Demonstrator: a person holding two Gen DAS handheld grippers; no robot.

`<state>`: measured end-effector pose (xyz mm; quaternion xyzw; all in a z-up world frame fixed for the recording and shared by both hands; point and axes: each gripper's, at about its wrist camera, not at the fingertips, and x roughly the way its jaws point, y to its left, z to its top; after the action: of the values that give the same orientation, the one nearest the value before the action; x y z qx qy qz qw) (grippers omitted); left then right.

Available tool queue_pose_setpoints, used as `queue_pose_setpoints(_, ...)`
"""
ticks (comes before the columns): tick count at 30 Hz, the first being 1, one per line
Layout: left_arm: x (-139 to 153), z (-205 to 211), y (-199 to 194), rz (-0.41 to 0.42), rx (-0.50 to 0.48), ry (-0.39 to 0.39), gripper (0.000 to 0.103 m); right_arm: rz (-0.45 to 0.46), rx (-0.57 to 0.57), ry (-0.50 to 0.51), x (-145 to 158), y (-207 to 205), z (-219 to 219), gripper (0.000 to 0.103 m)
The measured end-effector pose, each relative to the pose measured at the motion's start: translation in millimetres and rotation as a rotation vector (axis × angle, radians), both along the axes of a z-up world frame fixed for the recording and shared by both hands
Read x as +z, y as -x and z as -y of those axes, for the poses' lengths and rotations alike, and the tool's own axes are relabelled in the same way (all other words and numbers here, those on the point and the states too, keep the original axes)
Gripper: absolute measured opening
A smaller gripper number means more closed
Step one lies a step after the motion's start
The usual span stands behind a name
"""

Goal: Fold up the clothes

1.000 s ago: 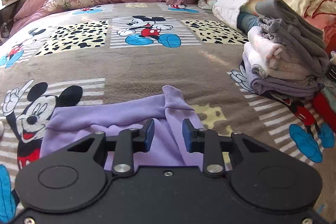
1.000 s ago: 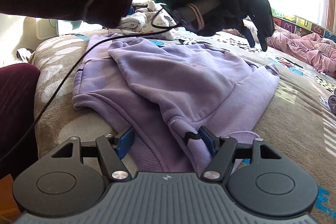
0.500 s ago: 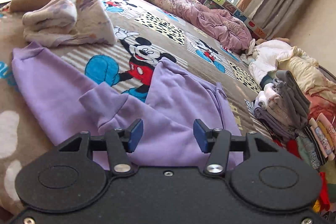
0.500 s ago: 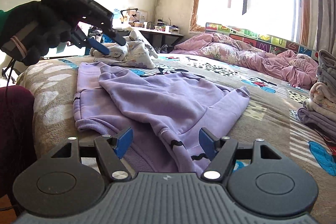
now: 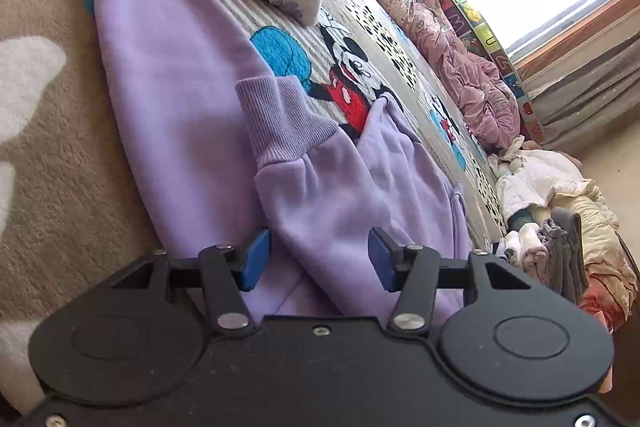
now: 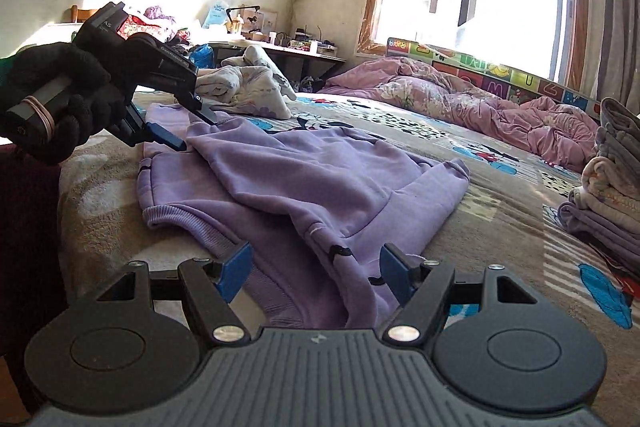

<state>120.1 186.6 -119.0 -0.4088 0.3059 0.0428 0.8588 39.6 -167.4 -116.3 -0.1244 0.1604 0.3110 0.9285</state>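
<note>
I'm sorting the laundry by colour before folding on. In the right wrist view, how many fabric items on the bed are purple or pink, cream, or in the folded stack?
Lilac hoodie, spread out: 1
Pink duvet, bunched by the window: 1
Cream floral bundle: 1
Folded stack, separate items too hard to tell, counted as one: 1
Total: 4

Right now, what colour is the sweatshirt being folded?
Light purple sweatshirt, best in the right wrist view.

Lilac fleece sweatshirt (image 6: 320, 179) with ribbed cuffs; taupe cartoon-mouse print bedspread (image 5: 60, 147); crumpled mauve floral quilt (image 6: 460, 99); blue gripper pads (image 5: 256, 259).
</note>
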Motion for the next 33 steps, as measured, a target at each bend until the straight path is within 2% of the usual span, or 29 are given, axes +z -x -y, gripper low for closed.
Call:
queue_pose_setpoints(1, -0.2, -0.3, -3.3, 0.000, 0.007, -0.013, 0.045, -0.003, 0.001, 0.001, -0.8, -0.3, -0.8, 0.070)
queue_pose_setpoints(4, -0.9, -1.3, -13.0, 0.002, 0.028, -0.051, 0.025, -0.007, 0.018, 0.006, -3.2, 0.9, -3.7, 0.070)
queue_pose_setpoints(5, -0.3, -1.5, -15.9, 0.002, 0.029, -0.062, 0.008, -0.011, 0.027, 0.020, -5.3, 1.7, -6.2, 0.070)
queue_pose_setpoints(6, 2.5, 0.3, -19.0, 0.004, 0.026, -0.087, 0.003, -0.021, 0.055, 0.070, -10.3, 2.8, -12.3, 0.071)
queue_pose_setpoints(8, 10.3, 2.6, -21.4, 0.039, 0.012, -0.114, 0.002, -0.033, 0.105, 0.166, -20.0, 5.7, -23.9, 0.071)
queue_pose_setpoints(9, 14.4, 3.6, -22.1, 0.054, 0.006, -0.122, 0.002, -0.005, 0.107, 0.194, -22.3, 9.2, -27.0, 0.071)
queue_pose_setpoints(13, 27.7, 8.3, -26.4, 0.096, -0.023, -0.150, 0.002, 0.010, 0.099, 0.183, -15.3, 11.1, -26.2, 0.068)
queue_pose_setpoints(15, 32.9, 11.5, -29.9, 0.111, -0.041, -0.161, 0.002, 0.024, 0.094, 0.174, -14.2, 12.9, -26.5, 0.070)
queue_pose_setpoints(18, 43.9, 18.3, -32.4, 0.139, -0.059, -0.169, 0.002, -0.026, 0.115, 0.189, -20.8, 7.7, -28.8, 0.070)
queue_pose_setpoints(20, 54.1, 25.8, -35.3, 0.162, -0.075, -0.182, 0.002, -0.044, 0.116, 0.160, -15.5, 4.9, -24.7, 0.070)
queue_pose_setpoints(23, 71.6, 40.6, -41.3, 0.195, -0.103, -0.208, 0.002, -0.010, 0.091, 0.102, -7.6, 5.9, -16.7, 0.069)
queue_pose_setpoints(25, 81.0, 51.0, -47.5, 0.215, -0.128, -0.222, 0.002, 0.008, 0.077, 0.093, -7.9, 3.4, -16.7, 0.073)
queue_pose_setpoints(29, 100.8, 77.3, -64.7, 0.251, -0.188, -0.263, 0.002, -0.060, 0.109, 0.122, -17.2, -3.5, -24.1, 0.076)
queue_pose_setpoints(33, 115.9, 100.8, -91.2, 0.282, -0.228, -0.265, 0.001, -0.116, 0.124, 0.077, -15.0, -6.2, -18.0, 0.076)
